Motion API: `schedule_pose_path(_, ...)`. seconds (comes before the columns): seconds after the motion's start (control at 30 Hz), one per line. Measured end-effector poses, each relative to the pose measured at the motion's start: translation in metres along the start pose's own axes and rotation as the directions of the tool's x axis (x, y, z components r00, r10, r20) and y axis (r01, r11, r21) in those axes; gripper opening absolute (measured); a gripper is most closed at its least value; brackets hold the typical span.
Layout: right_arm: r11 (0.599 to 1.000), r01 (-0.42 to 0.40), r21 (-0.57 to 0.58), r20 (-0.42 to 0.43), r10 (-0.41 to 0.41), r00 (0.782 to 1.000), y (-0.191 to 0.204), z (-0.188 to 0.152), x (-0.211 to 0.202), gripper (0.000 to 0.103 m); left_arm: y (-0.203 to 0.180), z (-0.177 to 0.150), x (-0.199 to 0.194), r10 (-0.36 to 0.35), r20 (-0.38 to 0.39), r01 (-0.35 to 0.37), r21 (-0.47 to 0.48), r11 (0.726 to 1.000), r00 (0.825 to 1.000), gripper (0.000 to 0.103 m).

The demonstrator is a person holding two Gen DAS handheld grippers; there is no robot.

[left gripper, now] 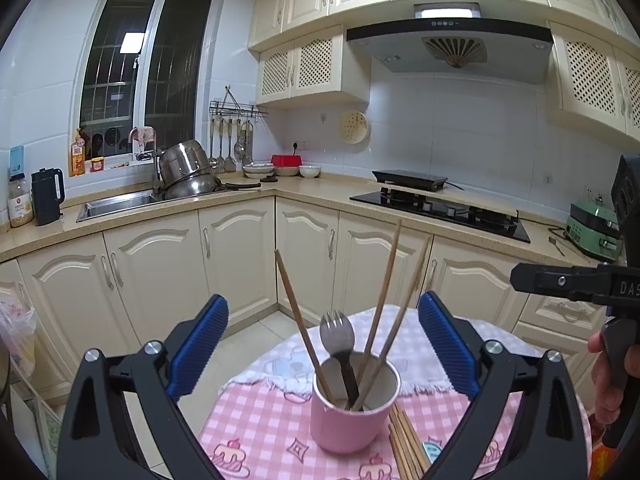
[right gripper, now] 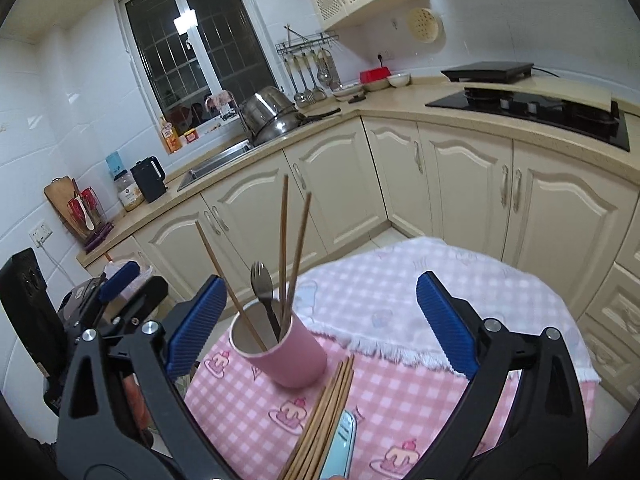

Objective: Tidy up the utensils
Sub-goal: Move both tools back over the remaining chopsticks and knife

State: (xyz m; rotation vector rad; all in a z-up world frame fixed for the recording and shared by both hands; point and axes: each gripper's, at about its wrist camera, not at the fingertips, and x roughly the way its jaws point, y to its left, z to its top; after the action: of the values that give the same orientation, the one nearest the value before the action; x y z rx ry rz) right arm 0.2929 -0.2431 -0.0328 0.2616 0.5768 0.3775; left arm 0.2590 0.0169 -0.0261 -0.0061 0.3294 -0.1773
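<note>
Pink cup [left gripper: 352, 408] holds 3 chopsticks [left gripper: 382, 308] and a fork [left gripper: 337, 334] upright; both claws [left gripper: 322, 344] [right gripper: 318, 320] gape, released; more chopsticks [right gripper: 324, 412] probably wait beside it.

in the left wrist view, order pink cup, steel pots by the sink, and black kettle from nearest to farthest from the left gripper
From the left gripper:
1. pink cup, between the open jaws on the table
2. steel pots, on the counter beside the sink
3. black kettle, far left; close to the pots' range, ranking unsure
</note>
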Motion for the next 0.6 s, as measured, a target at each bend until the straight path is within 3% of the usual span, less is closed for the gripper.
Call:
schedule_pose_path(0.2, 1.000, 0.030, 0.004, -0.045, -0.030, 0.999, -0.003, -0.016, -0.006, 0.094, -0.003, -0.008, -0.010, -0.003, -0.036, 0.003, 0.001, 1.000, 0.999, 0.094)
schedule_pose_path(0.33, 0.998, 0.061, 0.001, -0.128, -0.061, 0.990, -0.008, -0.036, -0.002, 0.094, -0.008, -0.018, -0.012, -0.005, -0.079, 0.006, 0.015, 1.000, 0.997, 0.094)
schedule_pose_path(0.6, 0.996, 0.093, -0.010, -0.249, -0.092, 0.964, -0.020, -0.077, 0.005, 0.094, -0.015, -0.053, -0.004, -0.014, -0.216, 0.019, 0.022, 1.000, 0.976, 0.094)
